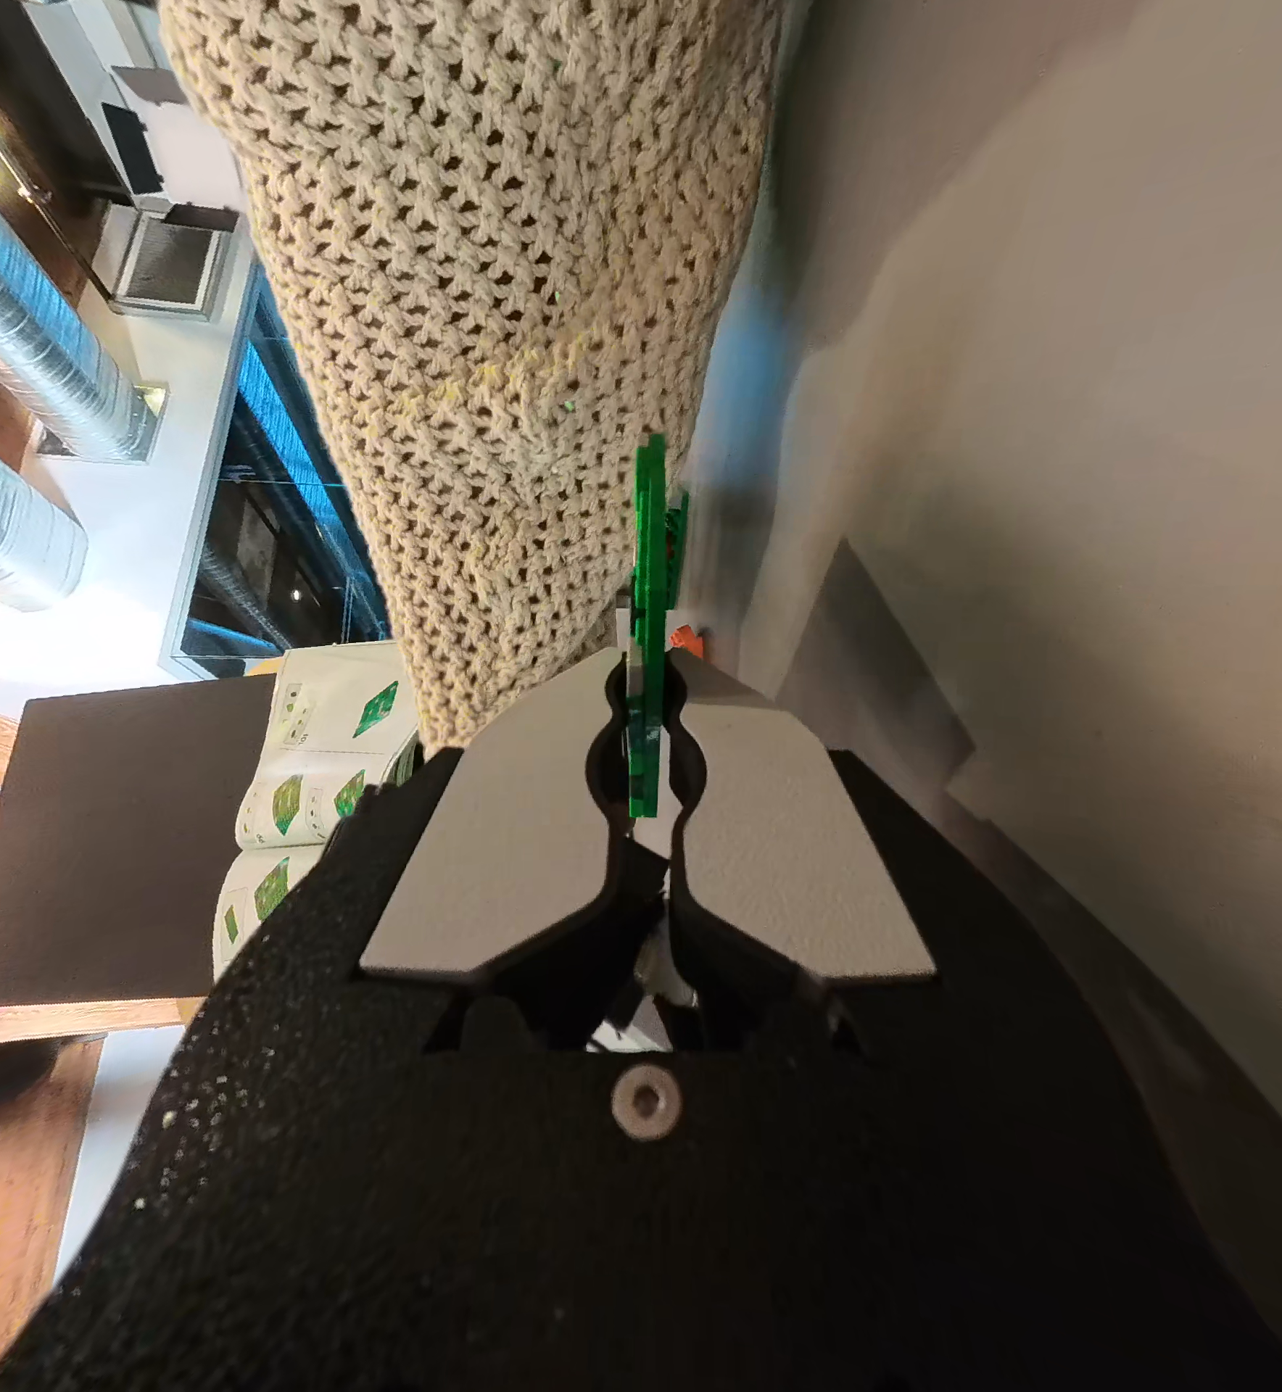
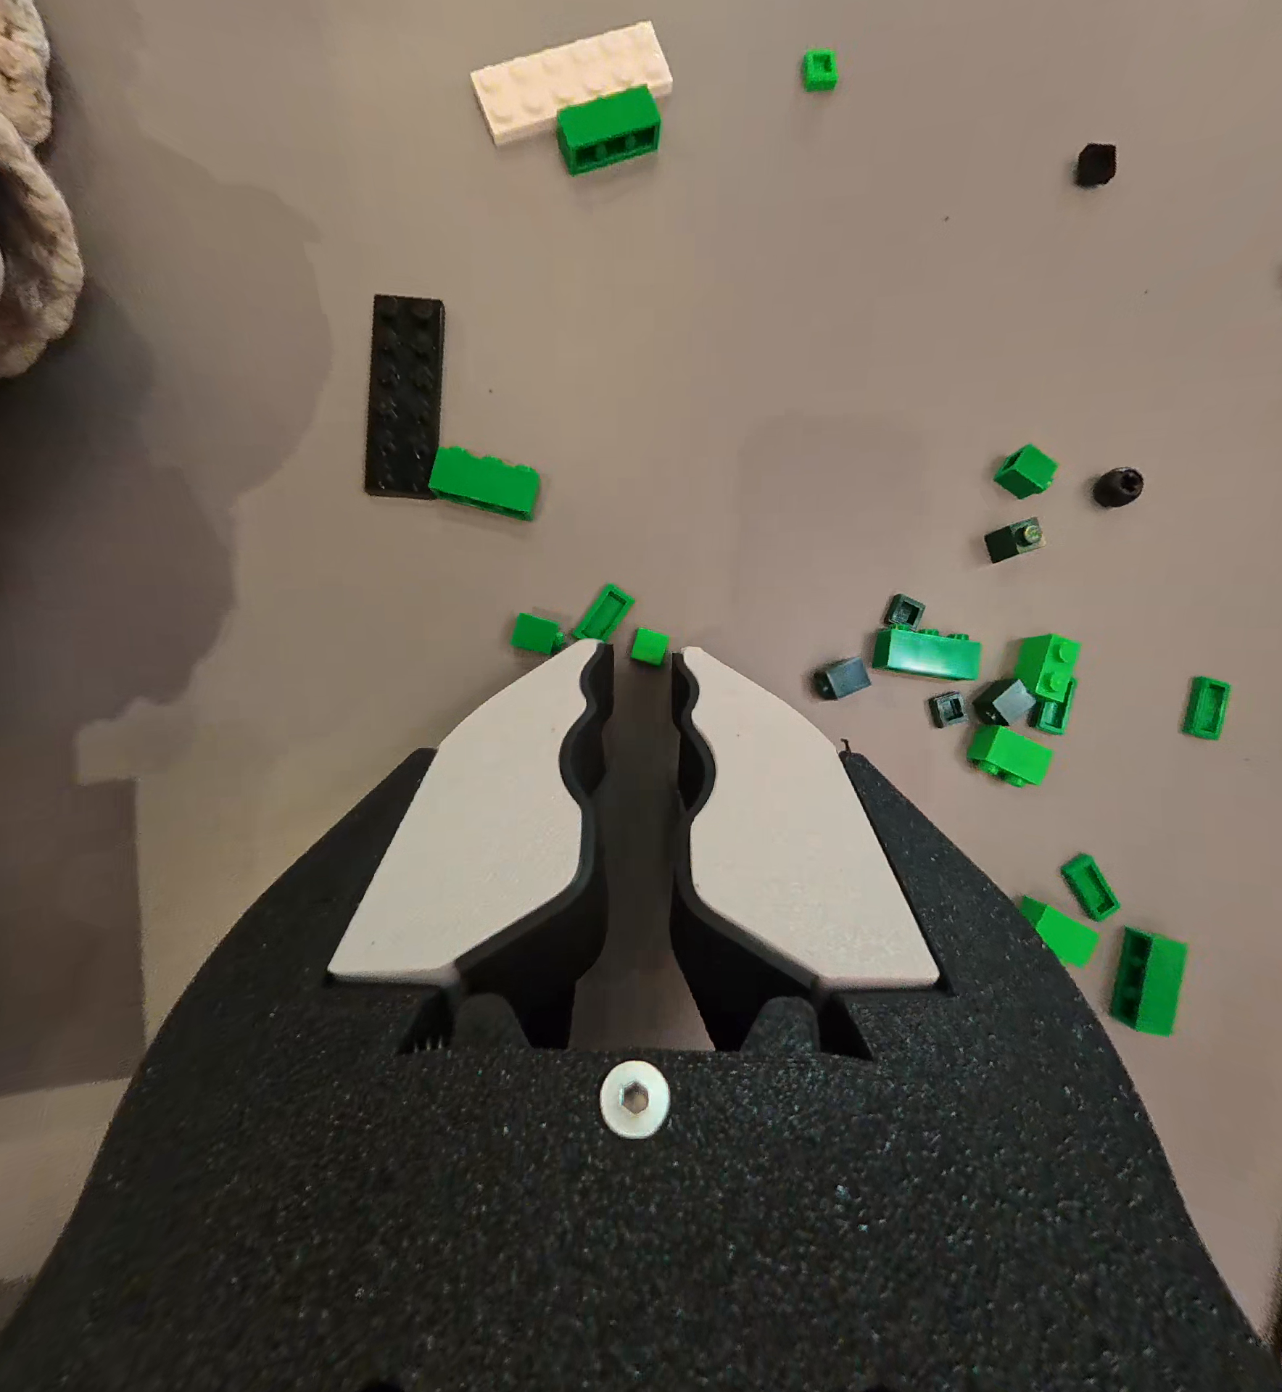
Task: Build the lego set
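My left gripper [image 1: 649, 663] is shut on a flat green lego assembly [image 1: 651, 542], held edge-on and sticking out past the fingertips; a small orange piece [image 1: 687, 639] shows beside it. A knitted beige sleeve [image 1: 487, 301] fills the view just behind it. My right gripper [image 2: 642, 651] is slightly open and empty, pointing down at the grey table. A small green brick [image 2: 650, 646] lies right at the gap between its fingertips, with two more small green pieces [image 2: 604, 612] just to the left.
On the table lie a black plate [image 2: 404, 395] with a green brick [image 2: 483, 482] at its end, a white plate [image 2: 570, 79] with a green brick [image 2: 608, 129], and several loose green and dark bricks [image 2: 999, 693] at the right. An open instruction booklet [image 1: 321, 761] shows in the left wrist view.
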### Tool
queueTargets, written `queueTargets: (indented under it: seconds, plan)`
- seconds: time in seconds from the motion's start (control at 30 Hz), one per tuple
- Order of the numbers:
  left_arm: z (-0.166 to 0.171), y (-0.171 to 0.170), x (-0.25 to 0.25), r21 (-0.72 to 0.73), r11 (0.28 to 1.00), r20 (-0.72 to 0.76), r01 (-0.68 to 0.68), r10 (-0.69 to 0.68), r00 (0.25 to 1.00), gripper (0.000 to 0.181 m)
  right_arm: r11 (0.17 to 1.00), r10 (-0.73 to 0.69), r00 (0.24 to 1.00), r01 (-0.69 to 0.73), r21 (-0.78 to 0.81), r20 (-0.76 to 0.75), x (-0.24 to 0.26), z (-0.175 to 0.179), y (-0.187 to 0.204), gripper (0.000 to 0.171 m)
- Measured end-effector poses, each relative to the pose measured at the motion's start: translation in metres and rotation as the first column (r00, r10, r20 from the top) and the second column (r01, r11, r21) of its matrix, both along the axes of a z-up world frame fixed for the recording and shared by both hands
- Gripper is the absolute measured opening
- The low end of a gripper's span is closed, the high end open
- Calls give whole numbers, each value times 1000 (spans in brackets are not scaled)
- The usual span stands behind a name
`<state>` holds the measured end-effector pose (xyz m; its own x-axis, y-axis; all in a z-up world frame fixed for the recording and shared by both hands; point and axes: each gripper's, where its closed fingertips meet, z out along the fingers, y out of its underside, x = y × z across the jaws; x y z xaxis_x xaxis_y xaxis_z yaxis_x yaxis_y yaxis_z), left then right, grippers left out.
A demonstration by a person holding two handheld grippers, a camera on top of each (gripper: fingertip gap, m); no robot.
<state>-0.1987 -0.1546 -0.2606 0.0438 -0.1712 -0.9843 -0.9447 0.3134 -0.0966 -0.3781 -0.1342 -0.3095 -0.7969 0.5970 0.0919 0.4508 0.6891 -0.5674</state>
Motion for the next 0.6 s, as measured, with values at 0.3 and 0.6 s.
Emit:
queueTargets:
  seconds: [0.3, 0.6]
  plan:
    - [-2, 0, -1, -8, 1000, -1, 0, 0, 1000, 6, 999, -17, 999, 16, 31, 37, -6, -2, 2, 7]
    - [2, 5, -19, -17, 999, 63, -41, 42, 997, 6, 990, -37, 972, 4, -144, -233, 93, 87, 5, 7]
